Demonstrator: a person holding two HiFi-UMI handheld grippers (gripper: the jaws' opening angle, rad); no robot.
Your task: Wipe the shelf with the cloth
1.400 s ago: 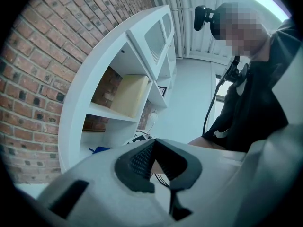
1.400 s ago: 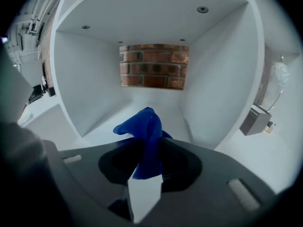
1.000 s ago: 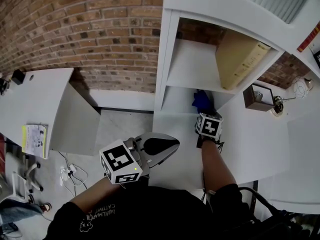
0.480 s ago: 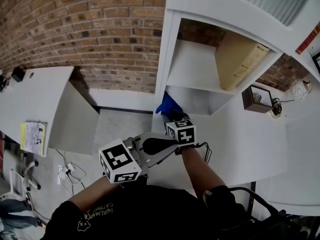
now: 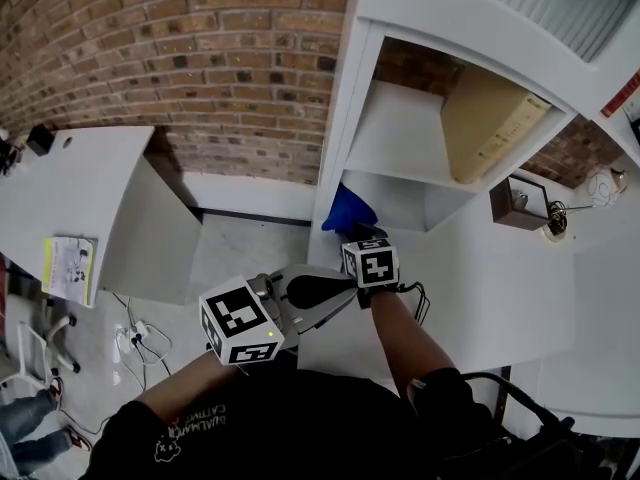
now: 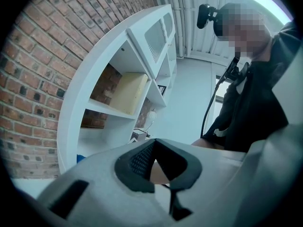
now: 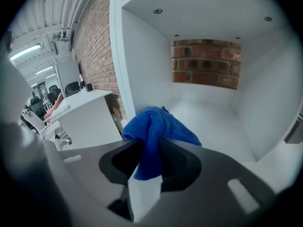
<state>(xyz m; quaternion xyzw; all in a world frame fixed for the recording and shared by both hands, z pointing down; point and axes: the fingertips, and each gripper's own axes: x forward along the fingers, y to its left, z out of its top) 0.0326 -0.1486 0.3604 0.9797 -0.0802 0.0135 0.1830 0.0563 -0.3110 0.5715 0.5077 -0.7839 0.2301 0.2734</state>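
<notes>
Right gripper (image 7: 149,161) is clamped on the blue cloth (image 7: 158,126). Cloth is bunched at the front-left lip of the lower shelf (image 7: 213,122) bay, 12 o'clock off the gripper; contact with the shelf floor is unclear. Left gripper (image 6: 163,176) has jaws closed on nothing, 8 o'clock of the right one, outside the shelf.

Cloth (image 5: 349,211) partly behind right gripper (image 5: 361,236)

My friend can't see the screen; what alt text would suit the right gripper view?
The right gripper pinches a blue cloth between its jaws, at the front of a white shelf compartment with a brick back wall. A white desk stands at left.
</notes>
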